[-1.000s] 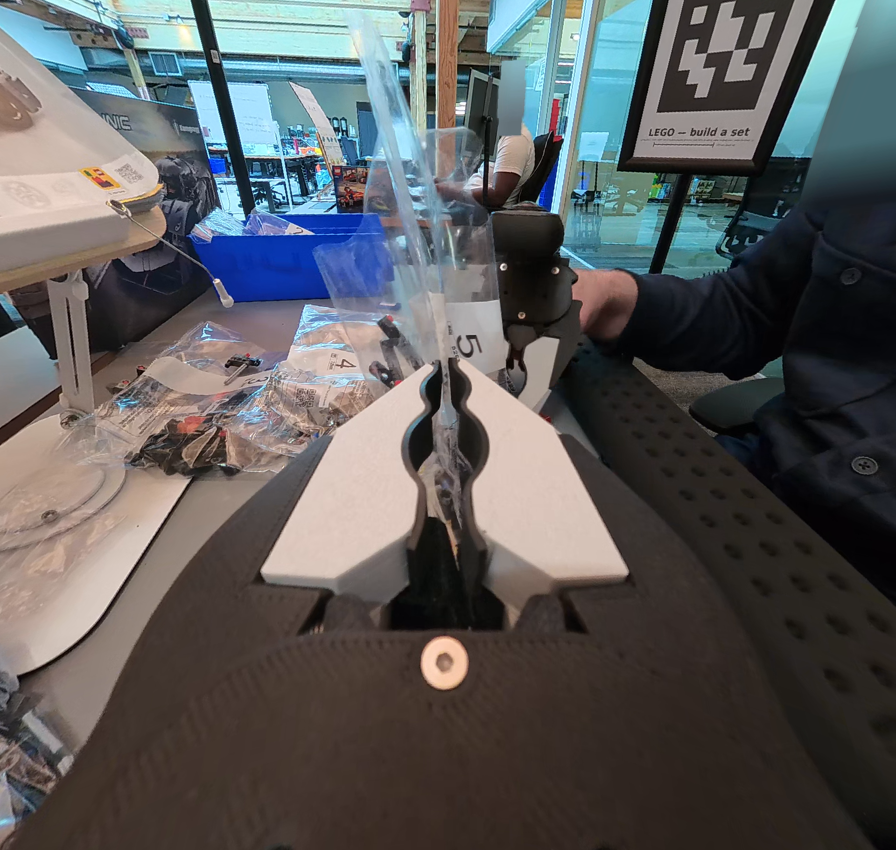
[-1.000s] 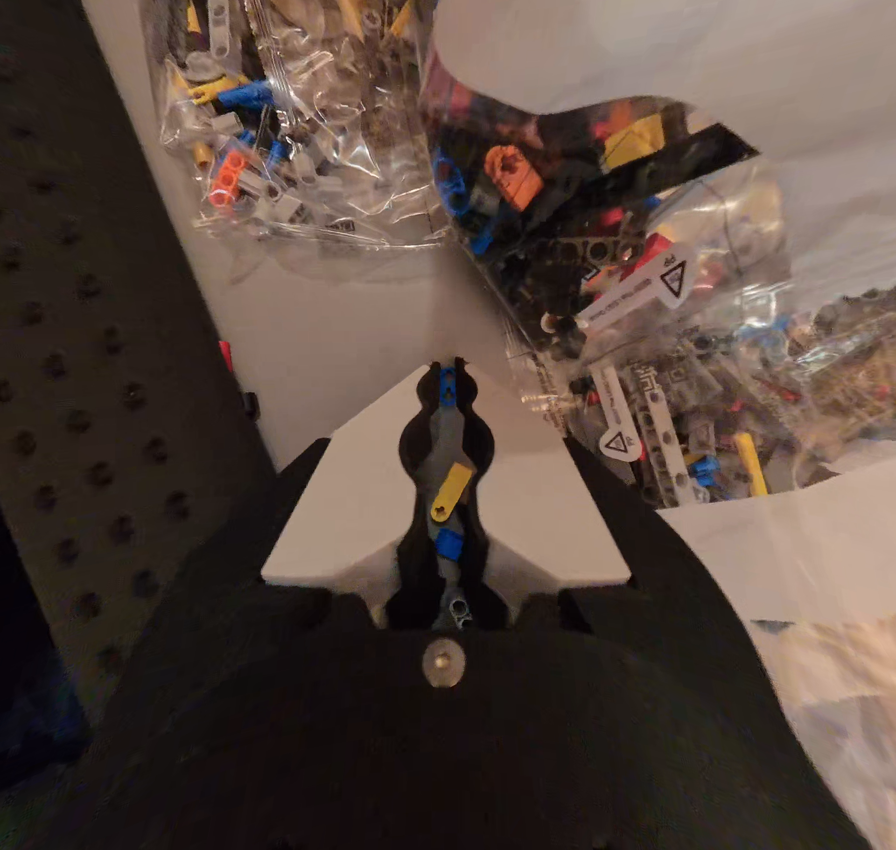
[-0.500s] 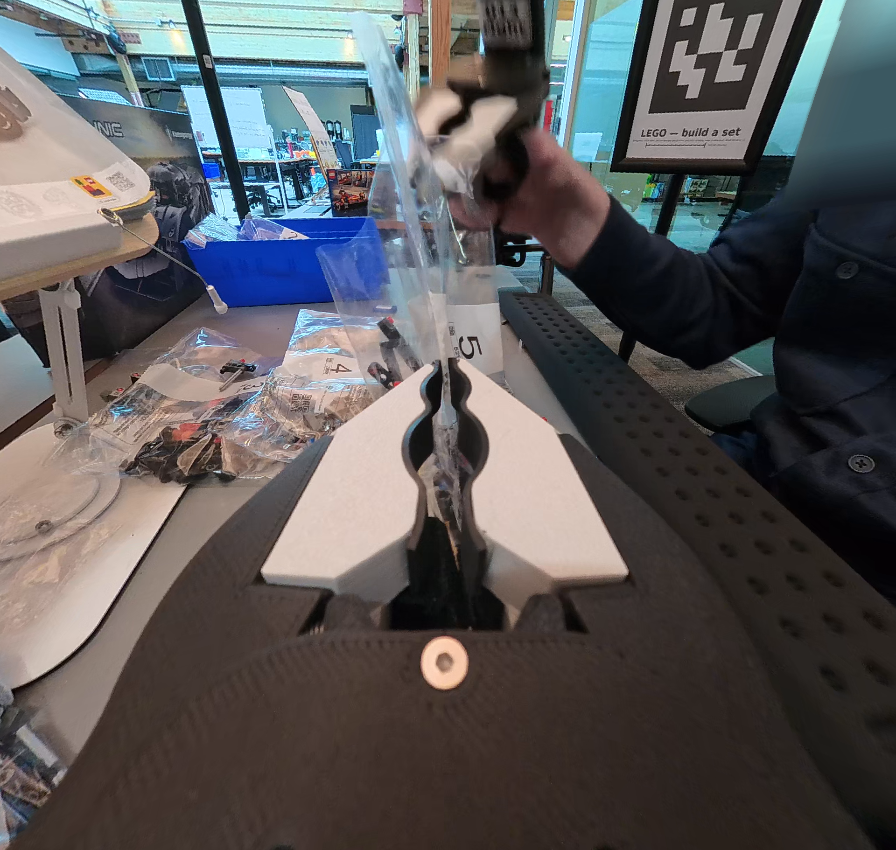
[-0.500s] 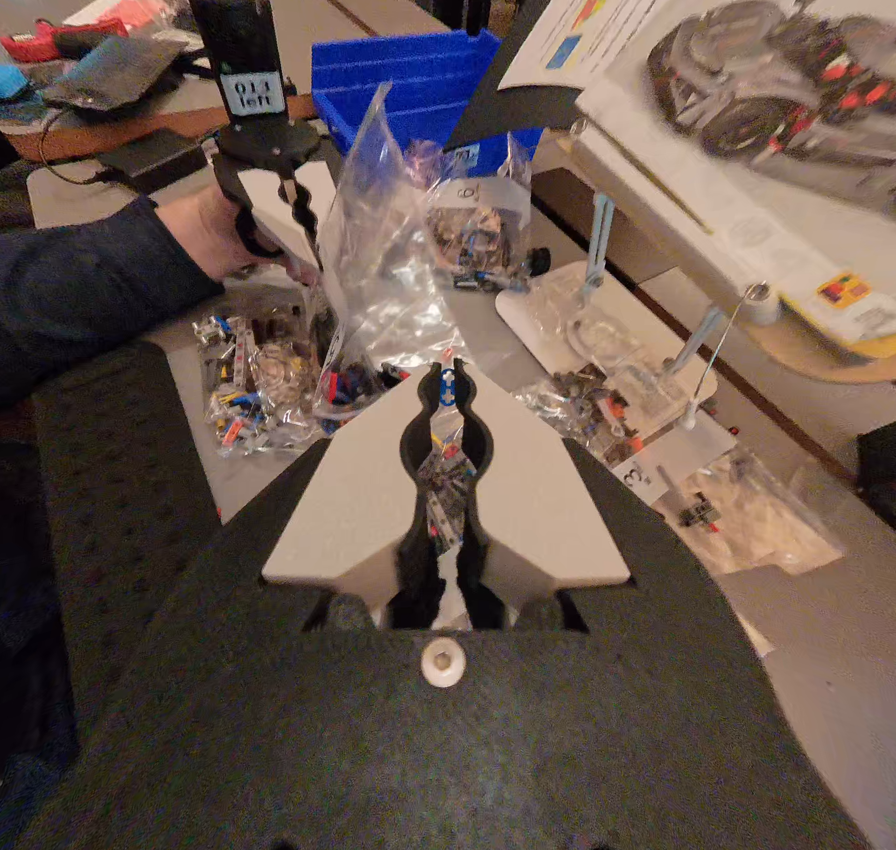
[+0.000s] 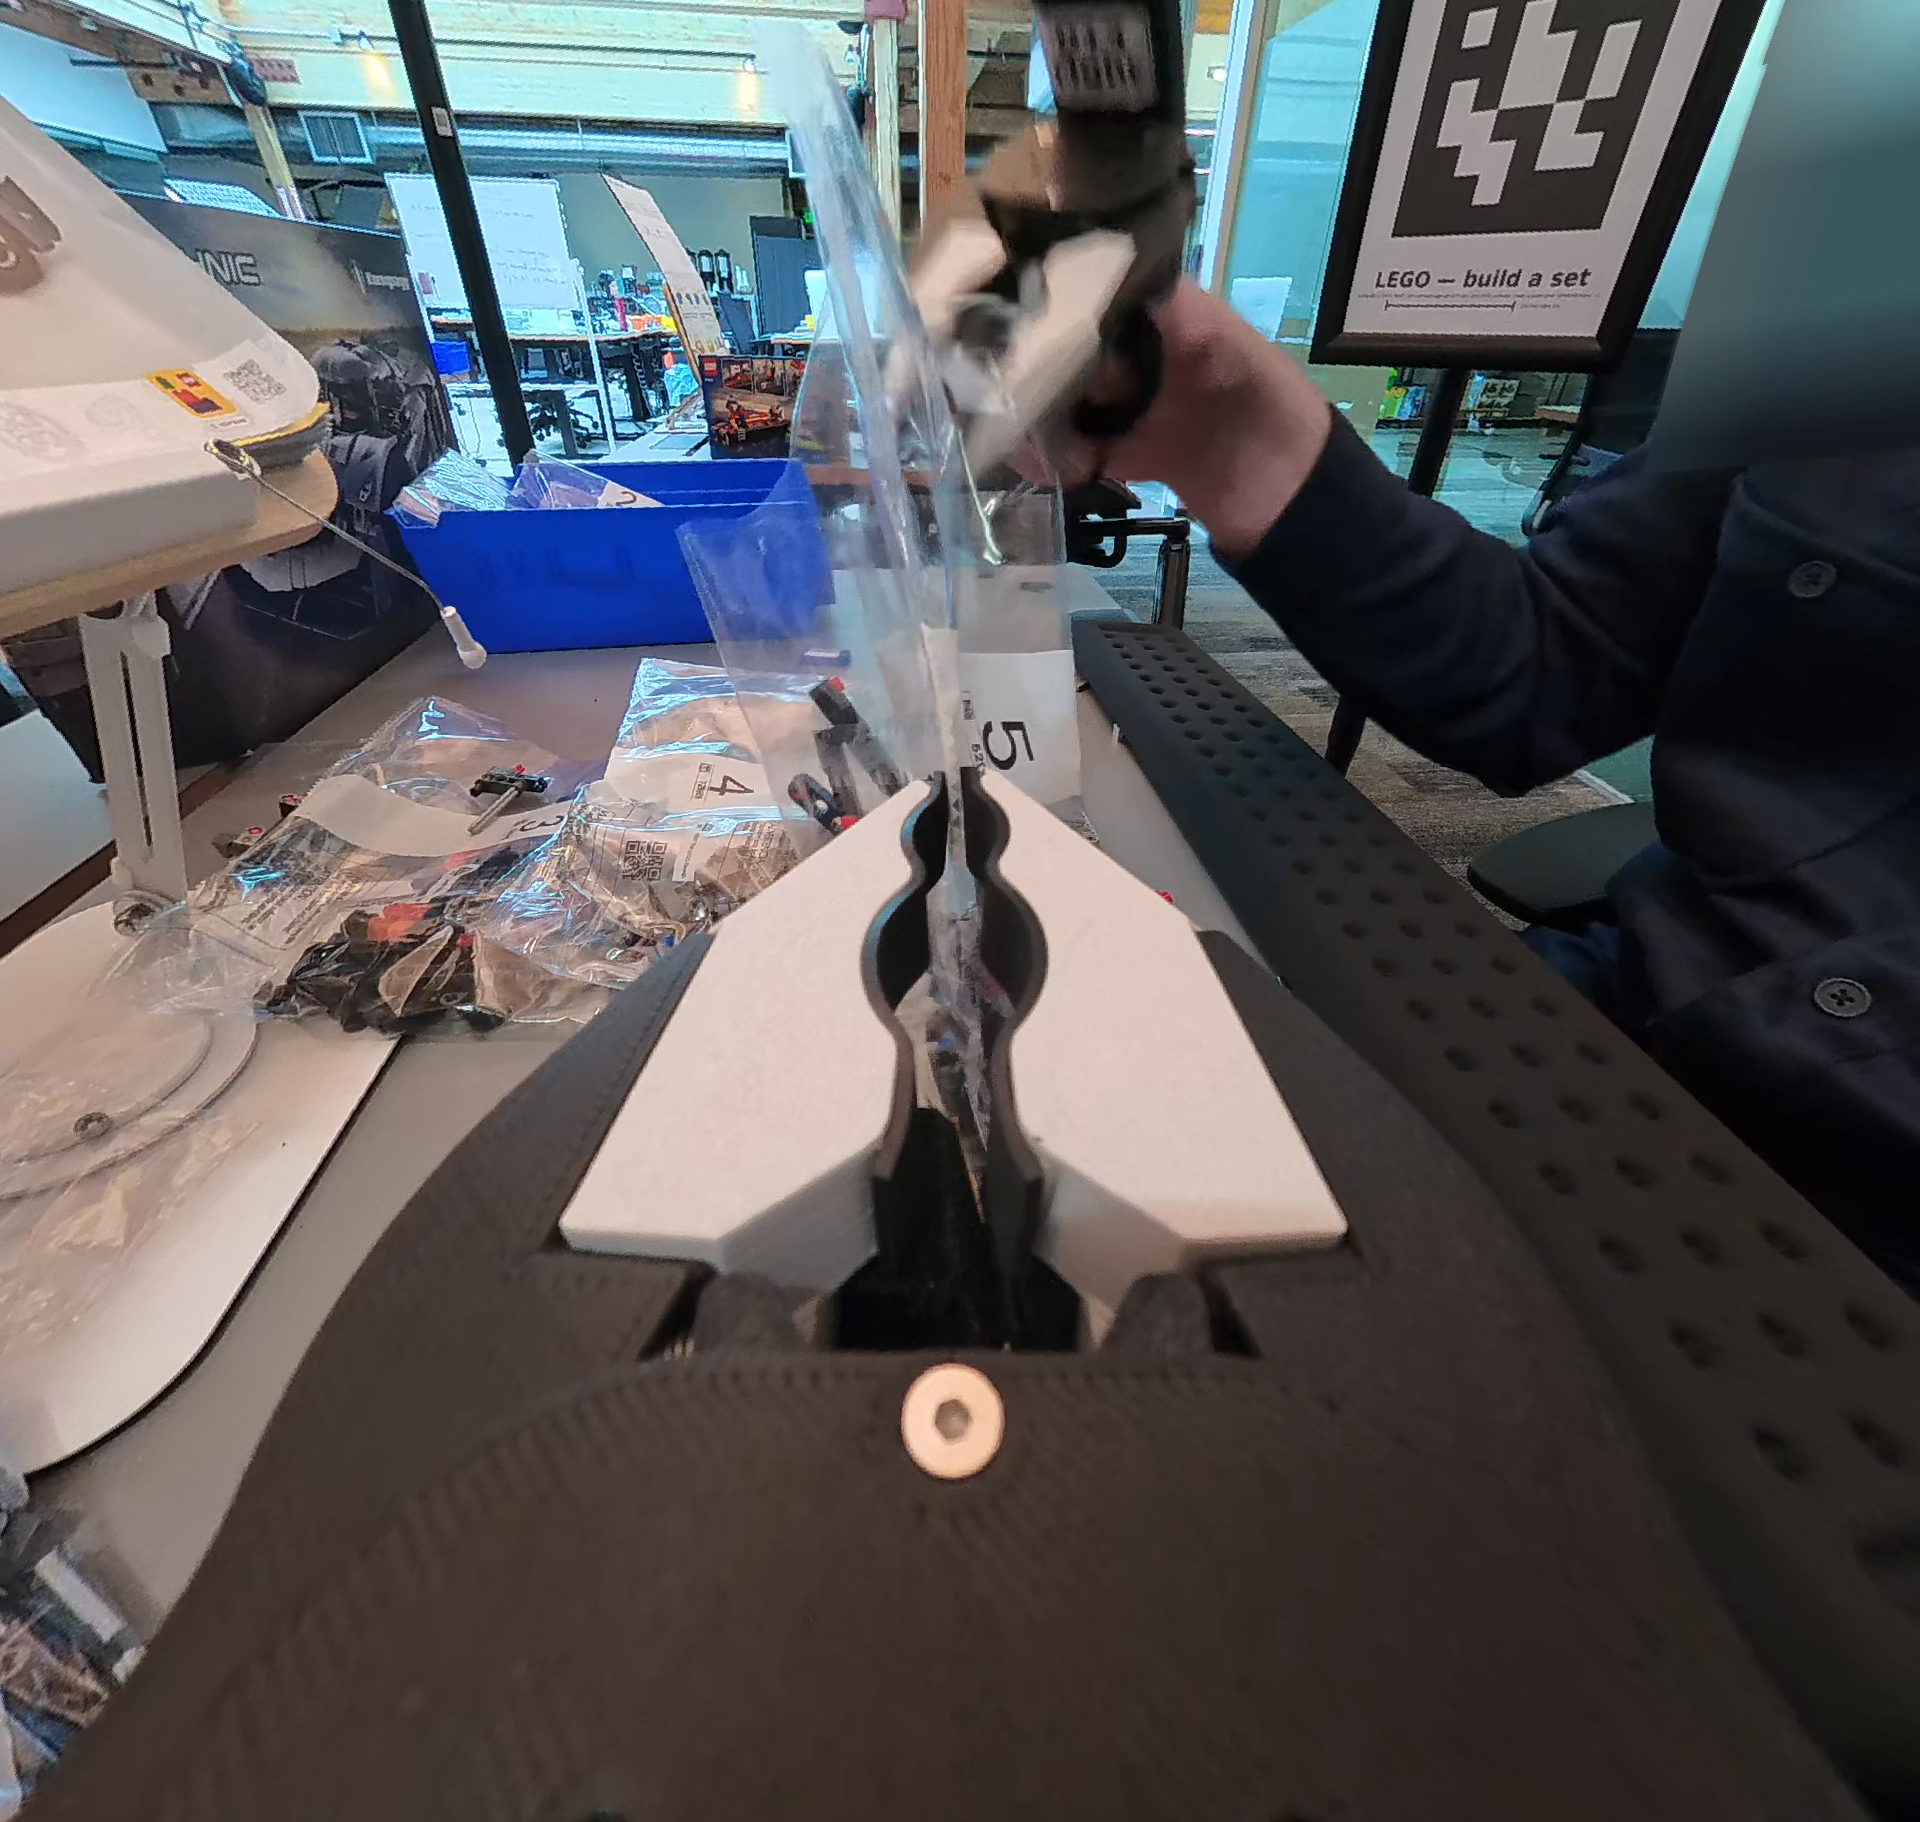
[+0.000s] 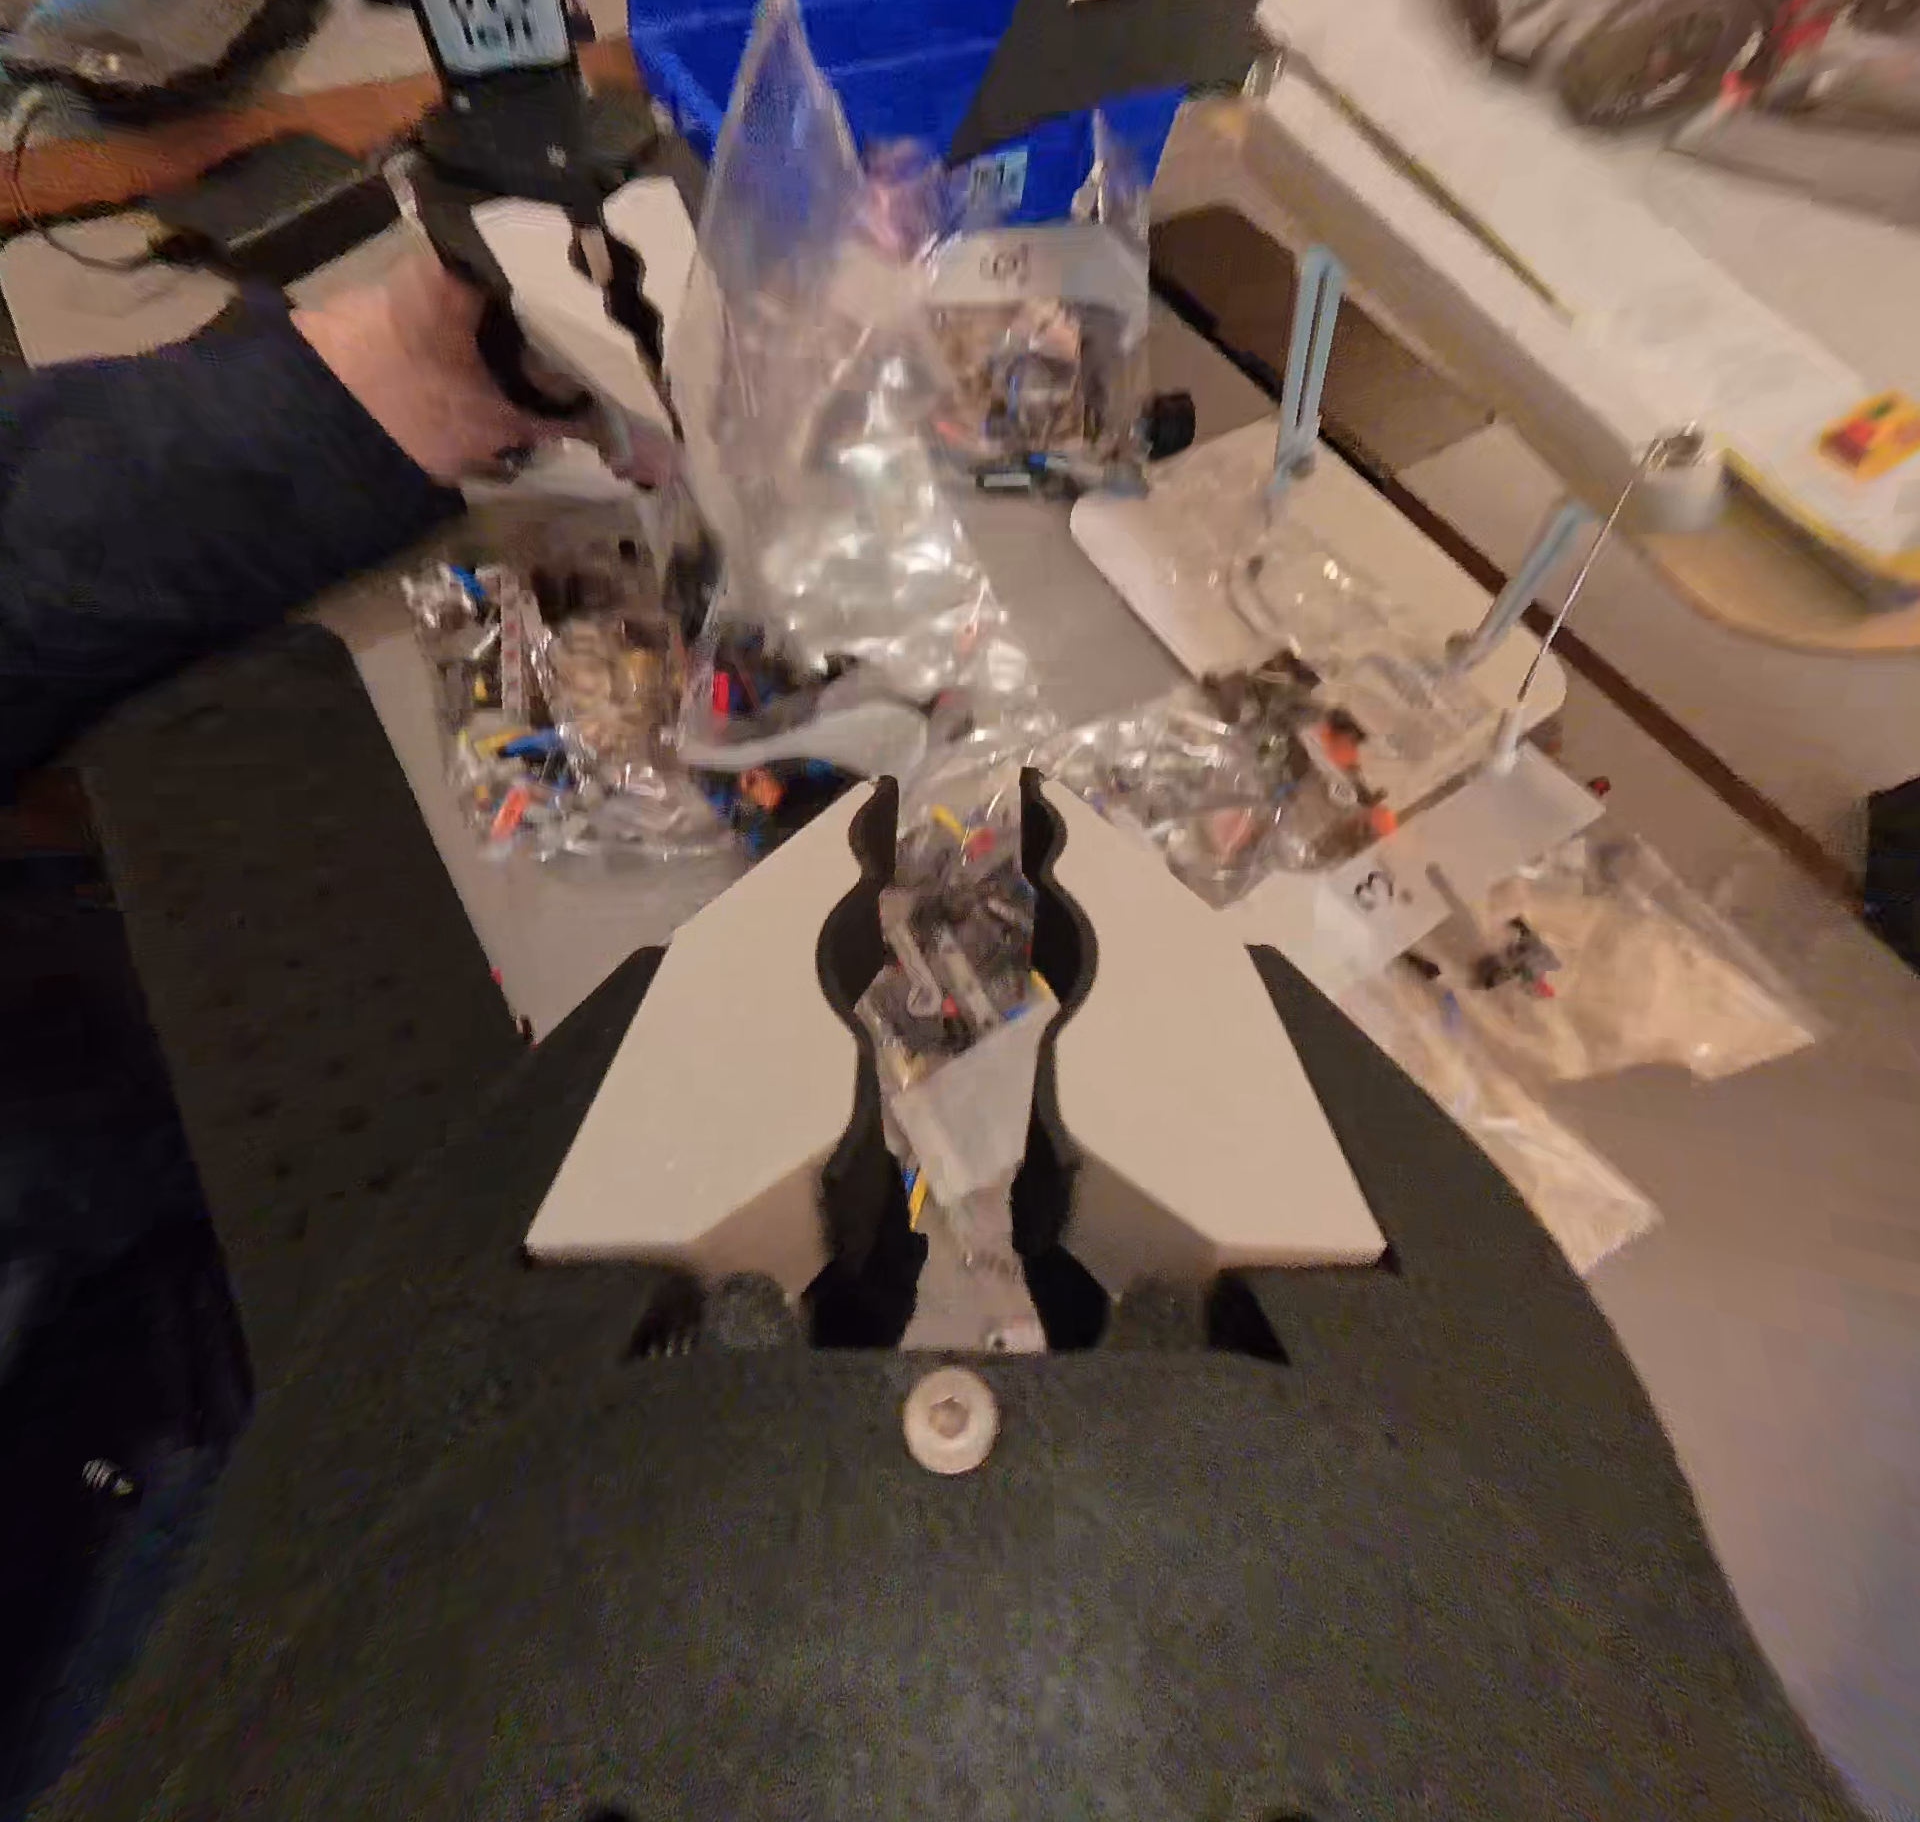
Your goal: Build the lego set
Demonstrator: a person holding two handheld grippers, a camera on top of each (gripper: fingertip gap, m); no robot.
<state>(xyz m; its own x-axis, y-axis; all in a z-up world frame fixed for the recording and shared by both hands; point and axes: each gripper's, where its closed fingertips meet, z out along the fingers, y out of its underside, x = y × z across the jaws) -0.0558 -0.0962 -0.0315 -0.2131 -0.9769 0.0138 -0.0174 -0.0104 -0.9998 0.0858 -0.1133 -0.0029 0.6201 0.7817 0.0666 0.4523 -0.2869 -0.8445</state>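
Clear plastic bag (image 5: pixel 914 484) stands upright, pinched low by your left gripper (image 5: pixel 956 806); your right gripper (image 6: pixel 951 796), jaws parted and empty, sits nearer its top at one o'clock.

a blue bin (image 5: pixel 613 567) stands at the far edge of the grey table (image 5: pixel 312 1201), with a white stand (image 5: pixel 135 733) to its left carrying a wooden shelf (image 5: pixel 156 567). a framed black-and-white marker sign (image 5: pixel 1538 131) stands on a pole at the right. a black perforated armrest (image 5: pixel 1455 941) runs along the table's right side. behind glass, an office with desks is blurred. in the right wrist view a black pouch (image 6: pixel 156 6) lies on a brown desk (image 6: pixel 260 131).
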